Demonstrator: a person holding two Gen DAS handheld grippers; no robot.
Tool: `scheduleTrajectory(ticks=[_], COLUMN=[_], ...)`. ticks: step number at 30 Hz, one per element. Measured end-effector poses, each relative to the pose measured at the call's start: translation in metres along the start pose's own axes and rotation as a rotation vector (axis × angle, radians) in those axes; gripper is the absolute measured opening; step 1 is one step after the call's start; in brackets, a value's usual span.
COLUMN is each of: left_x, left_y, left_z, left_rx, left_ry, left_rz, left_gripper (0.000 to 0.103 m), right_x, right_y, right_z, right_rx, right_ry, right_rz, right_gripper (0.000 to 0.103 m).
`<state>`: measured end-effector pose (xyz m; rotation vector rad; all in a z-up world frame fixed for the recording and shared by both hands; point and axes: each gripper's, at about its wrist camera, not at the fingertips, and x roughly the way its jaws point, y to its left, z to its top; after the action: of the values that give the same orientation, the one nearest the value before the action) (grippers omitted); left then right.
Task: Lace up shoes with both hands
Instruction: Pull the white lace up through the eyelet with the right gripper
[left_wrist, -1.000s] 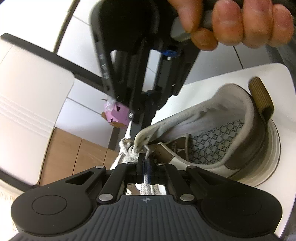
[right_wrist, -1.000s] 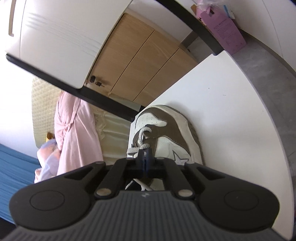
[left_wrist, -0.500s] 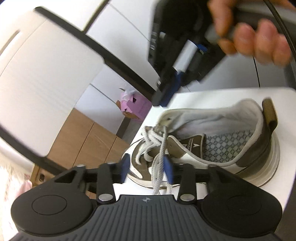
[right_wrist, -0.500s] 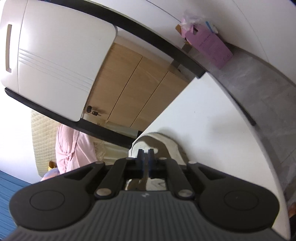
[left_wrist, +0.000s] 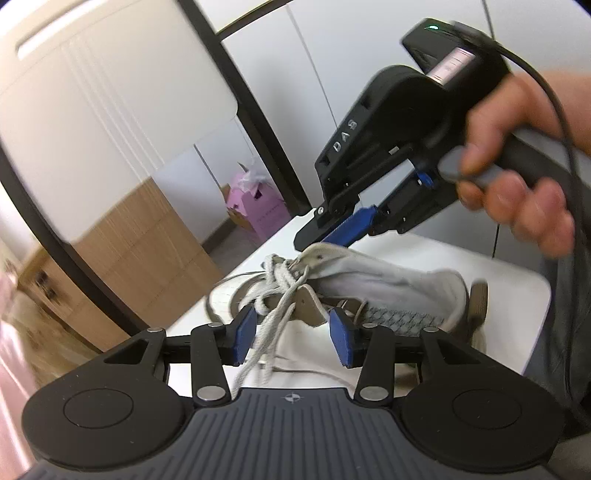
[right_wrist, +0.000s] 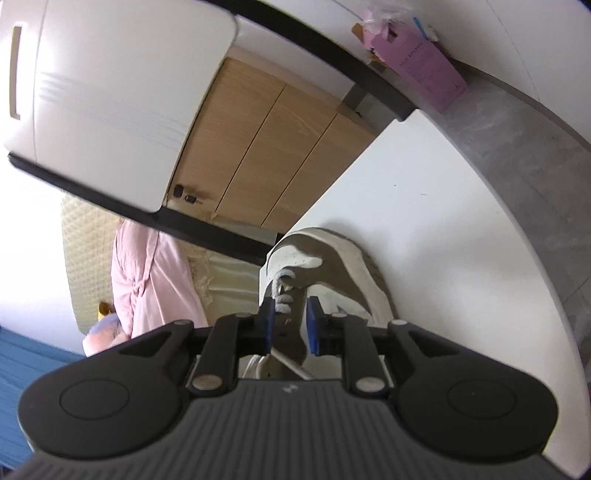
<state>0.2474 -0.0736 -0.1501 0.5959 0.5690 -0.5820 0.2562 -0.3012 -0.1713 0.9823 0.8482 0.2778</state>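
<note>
Bare white table (right_wrist: 436, 236) lies open to the right of the shoe (right_wrist: 343, 266) and beyond its toe; the lace tangle (left_wrist: 275, 280) blocks the gap between the left gripper (left_wrist: 293, 334) pads; the right gripper (left_wrist: 354, 225) hangs just above the shoe's tongue, closing off approach from the far side.

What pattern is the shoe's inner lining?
A grey repeating geometric print on the lining, clearest in the left wrist view.

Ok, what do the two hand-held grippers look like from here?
Both are black plastic with a ribbed grey front plate, silver pivot screws and blue finger pads. The left hand-held gripper matches the right hand-held gripper. Seen side-on from the left wrist camera, the right one has raised "DAS" lettering, a grey trigger, a green light on top and a black cable trailing off. No sleeve is visible.
</note>
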Motion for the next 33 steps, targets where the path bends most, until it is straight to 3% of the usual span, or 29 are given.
scheduleTrajectory(ticks=[5, 10, 19, 23, 26, 28, 30, 32, 33], left_x=[0.012, 0.022, 0.025, 0.022, 0.020, 0.045, 0.049, 0.049, 0.048], left_y=[0.002, -0.009, -0.019, -0.020, -0.018, -0.012, -0.011, -0.012, -0.013], left_z=[0.004, 0.010, 0.011, 0.010, 0.010, 0.008, 0.008, 0.007, 0.007], left_rx=[-0.093, -0.092, -0.054, -0.030, -0.028, -0.030, -0.033, -0.054, -0.069], left_ry=[0.041, 0.070, 0.071, 0.069, 0.068, 0.068, 0.068, 0.079, 0.084], left_rz=[-0.036, -0.027, -0.016, -0.010, -0.012, -0.005, 0.010, 0.030, 0.042], left_gripper=[0.042, 0.035, 0.034, 0.034, 0.034, 0.034, 0.034, 0.034, 0.034], right_x=[0.000, 0.004, 0.002, -0.004, -0.002, 0.004, 0.008, 0.012, 0.012], right_y=[-0.002, -0.010, -0.028, -0.028, -0.022, -0.016, -0.013, -0.010, -0.007], right_z=[-0.003, -0.005, -0.007, -0.005, -0.003, -0.003, -0.004, -0.005, -0.005], right_rx=[-0.023, 0.020, 0.189, 0.210, 0.183, 0.150, 0.123, 0.112, 0.089], right_ry=[-0.007, -0.008, -0.057, -0.107, -0.093, -0.068, -0.057, -0.035, -0.033], right_rz=[-0.051, -0.061, 0.022, 0.029, 0.057, 0.051, 0.048, 0.061, 0.046], right_gripper=[0.023, 0.023, 0.023, 0.026, 0.026, 0.026, 0.022, 0.004, 0.003])
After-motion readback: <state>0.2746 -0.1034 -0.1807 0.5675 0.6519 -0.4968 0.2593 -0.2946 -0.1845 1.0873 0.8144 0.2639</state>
